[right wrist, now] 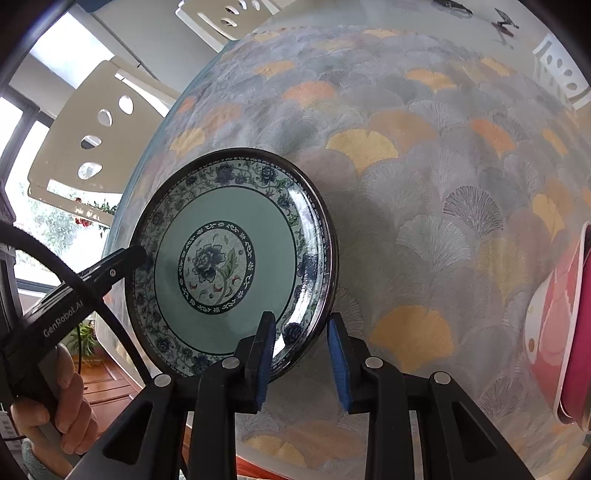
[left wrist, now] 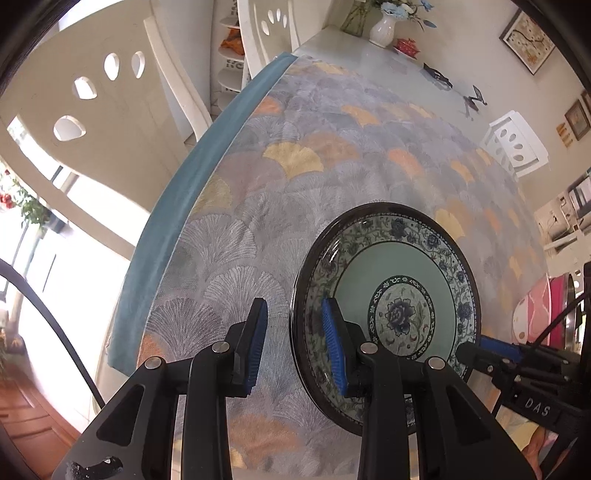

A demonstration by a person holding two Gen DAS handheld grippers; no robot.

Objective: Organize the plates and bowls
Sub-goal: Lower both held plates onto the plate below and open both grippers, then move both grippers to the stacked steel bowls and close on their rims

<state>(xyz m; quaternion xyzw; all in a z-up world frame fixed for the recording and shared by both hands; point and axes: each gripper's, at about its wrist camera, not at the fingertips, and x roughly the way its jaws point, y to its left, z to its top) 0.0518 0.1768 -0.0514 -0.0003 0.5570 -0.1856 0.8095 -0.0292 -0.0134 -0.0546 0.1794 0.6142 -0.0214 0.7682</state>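
Note:
A round plate [left wrist: 399, 266] with a dark rim, a blue floral border and a pale green centre lies on the patterned tablecloth [left wrist: 295, 155]. My left gripper [left wrist: 295, 314] straddles its left rim. The jaws are open, with a gap between the outer pad and the rim. In the right wrist view the same plate [right wrist: 221, 206] sits at centre left. My right gripper [right wrist: 300, 317] is shut on its lower right rim, one pad inside and one outside. The left gripper [right wrist: 136, 254] shows at the plate's far rim, held by a hand [right wrist: 62, 410].
A pink and white bowl [right wrist: 550, 317] stands at the right edge, also the bowl [left wrist: 535, 314] in the left view. White chairs [left wrist: 92, 110] line the table's left side. A vase [left wrist: 384, 27] and small dark items [left wrist: 437, 75] sit at the far end.

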